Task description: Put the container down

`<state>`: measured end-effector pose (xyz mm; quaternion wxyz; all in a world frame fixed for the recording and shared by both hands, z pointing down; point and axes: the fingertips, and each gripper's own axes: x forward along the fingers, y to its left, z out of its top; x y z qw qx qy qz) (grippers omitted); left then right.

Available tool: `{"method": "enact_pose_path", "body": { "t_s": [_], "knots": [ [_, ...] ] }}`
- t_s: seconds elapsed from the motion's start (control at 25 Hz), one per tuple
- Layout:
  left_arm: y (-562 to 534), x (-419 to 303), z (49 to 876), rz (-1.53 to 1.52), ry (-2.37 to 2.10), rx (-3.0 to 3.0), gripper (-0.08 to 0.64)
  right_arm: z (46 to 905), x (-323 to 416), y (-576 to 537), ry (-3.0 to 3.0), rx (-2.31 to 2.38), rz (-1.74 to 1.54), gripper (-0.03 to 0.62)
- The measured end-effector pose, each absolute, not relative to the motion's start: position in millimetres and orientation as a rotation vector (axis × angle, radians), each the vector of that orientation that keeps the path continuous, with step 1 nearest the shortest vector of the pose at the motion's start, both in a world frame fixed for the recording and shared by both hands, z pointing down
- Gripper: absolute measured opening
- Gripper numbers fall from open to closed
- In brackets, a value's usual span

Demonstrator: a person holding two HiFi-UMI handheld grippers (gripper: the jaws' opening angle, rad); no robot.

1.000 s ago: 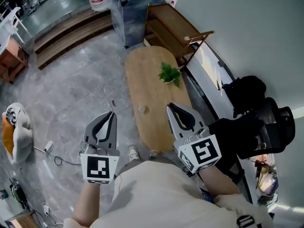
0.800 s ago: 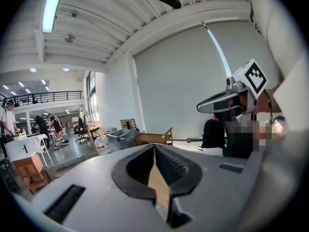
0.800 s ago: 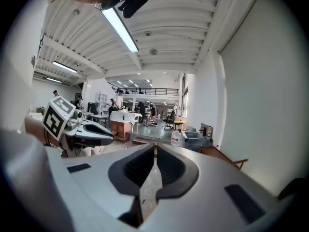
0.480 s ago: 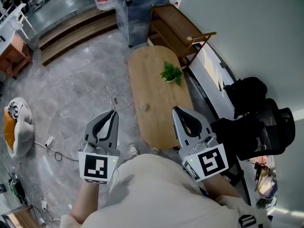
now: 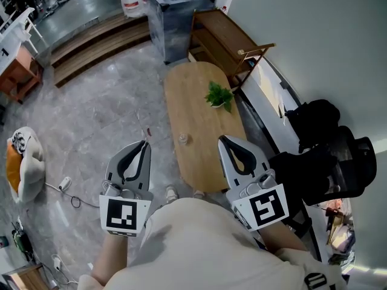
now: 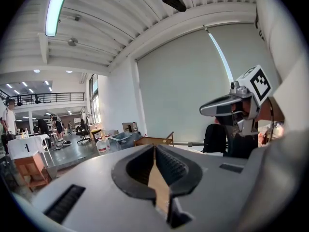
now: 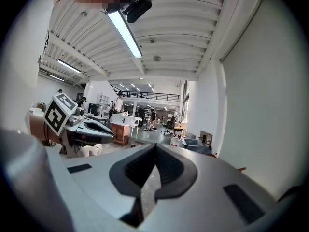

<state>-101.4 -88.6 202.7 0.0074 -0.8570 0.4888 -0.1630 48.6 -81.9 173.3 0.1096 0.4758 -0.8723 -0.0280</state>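
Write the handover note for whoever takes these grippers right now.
Left gripper: shut, empty, held beside the wooden table.
Right gripper: shut, empty, by the table's near end.
Container: small and clear, stands on the table, apart from both grippers, nearer to the person than the potted plant.
Done: container appears set down.
Left: probably nothing; check that it stands steady.

**Table in the middle, furniture round the edges**

The table (image 5: 202,162) runs up the frame's centre. On it the plant (image 5: 217,94) sits toward the top and the container (image 5: 182,139) lower, near the left edge. Above the table stands a bin (image 5: 172,11), with a rack (image 5: 227,38) to its right. Steps (image 5: 97,41) lie upper left, and a chair (image 5: 326,156) is at the right edge.
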Motion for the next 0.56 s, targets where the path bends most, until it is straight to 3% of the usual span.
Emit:
{"method": "enact_pose_path", "body": {
  "t_s": [0.56],
  "knots": [
    [-86,-104,192,-0.468,1.533,-2.684,0.014,176,38,-78,-2.548,1.375,-0.074,-0.003]
  ]
}}
